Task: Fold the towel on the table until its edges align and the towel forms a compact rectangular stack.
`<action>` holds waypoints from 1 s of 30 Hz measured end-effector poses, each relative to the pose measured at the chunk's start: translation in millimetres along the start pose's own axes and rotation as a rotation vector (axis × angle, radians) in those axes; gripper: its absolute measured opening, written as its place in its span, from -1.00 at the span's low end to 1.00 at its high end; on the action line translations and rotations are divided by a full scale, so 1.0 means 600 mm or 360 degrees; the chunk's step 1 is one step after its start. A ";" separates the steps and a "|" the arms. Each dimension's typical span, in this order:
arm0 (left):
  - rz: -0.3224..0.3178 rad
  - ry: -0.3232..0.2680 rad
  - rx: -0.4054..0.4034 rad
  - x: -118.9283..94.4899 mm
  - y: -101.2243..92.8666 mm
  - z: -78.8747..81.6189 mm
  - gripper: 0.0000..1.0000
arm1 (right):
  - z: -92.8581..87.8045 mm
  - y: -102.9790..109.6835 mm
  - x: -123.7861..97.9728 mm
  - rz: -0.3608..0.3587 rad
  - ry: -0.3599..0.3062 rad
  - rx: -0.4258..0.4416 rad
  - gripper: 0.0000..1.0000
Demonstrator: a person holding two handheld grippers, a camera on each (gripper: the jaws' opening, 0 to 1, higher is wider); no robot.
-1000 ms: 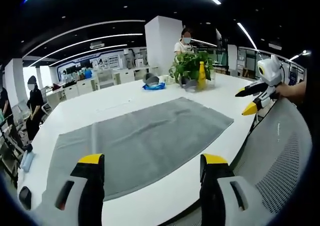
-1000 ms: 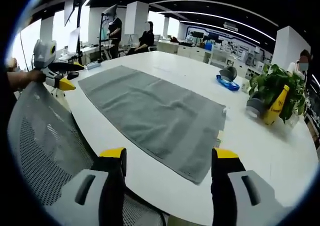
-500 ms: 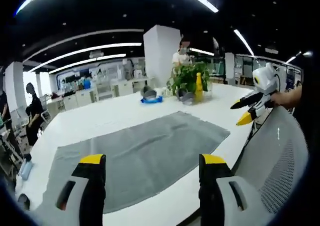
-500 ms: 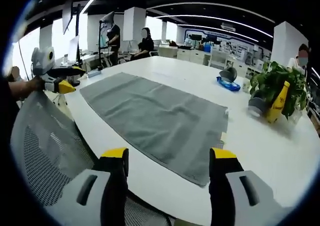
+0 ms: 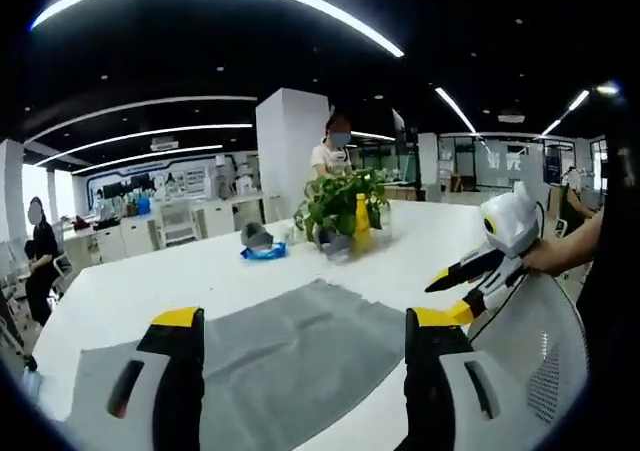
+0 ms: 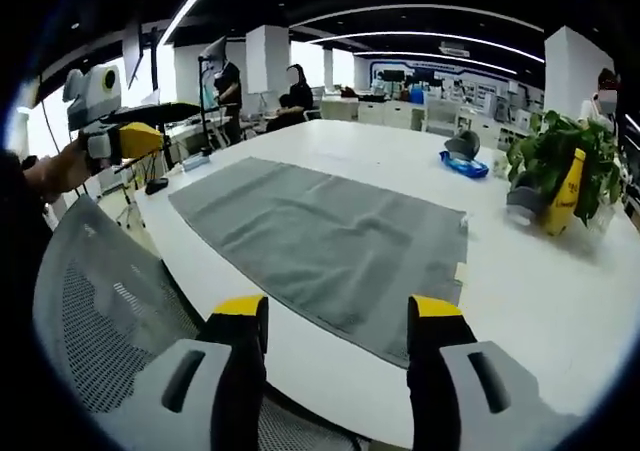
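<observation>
towel (image 6: 330, 246) is lying flat and unfolded on the white table (image 6: 520, 291), grey, long side running along the near edge. left gripper (image 5: 300, 321) has its jaws spread wide with nothing between them, hanging over the towel's edge. right gripper (image 6: 335, 311) is the same, spread and empty above the near table edge. potted plant (image 6: 560, 166) and a yellow bottle (image 6: 568, 193) sit further back.

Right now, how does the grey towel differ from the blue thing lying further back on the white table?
The flat grey towel is spread wide near the table's front edge; the small blue item sits further back, with a grey object on top. Both rest on the white table.
</observation>
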State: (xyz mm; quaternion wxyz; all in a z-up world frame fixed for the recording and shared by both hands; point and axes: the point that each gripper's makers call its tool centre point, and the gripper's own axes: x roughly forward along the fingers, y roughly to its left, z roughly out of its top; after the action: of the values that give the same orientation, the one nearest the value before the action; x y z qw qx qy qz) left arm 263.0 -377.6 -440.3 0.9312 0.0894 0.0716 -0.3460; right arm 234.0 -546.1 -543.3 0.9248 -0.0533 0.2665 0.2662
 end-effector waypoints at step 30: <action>-0.0520 0.0137 0.0124 0.137 -0.164 -0.030 0.43 | 0.009 -0.223 -0.146 -0.0298 -0.0086 0.0170 0.09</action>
State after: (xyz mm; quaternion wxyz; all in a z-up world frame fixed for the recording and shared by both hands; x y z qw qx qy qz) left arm 258.7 -498.9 -485.4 0.8545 0.1274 0.1116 -0.4910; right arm 243.4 -699.8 -498.6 0.9540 -0.0213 0.2491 0.1654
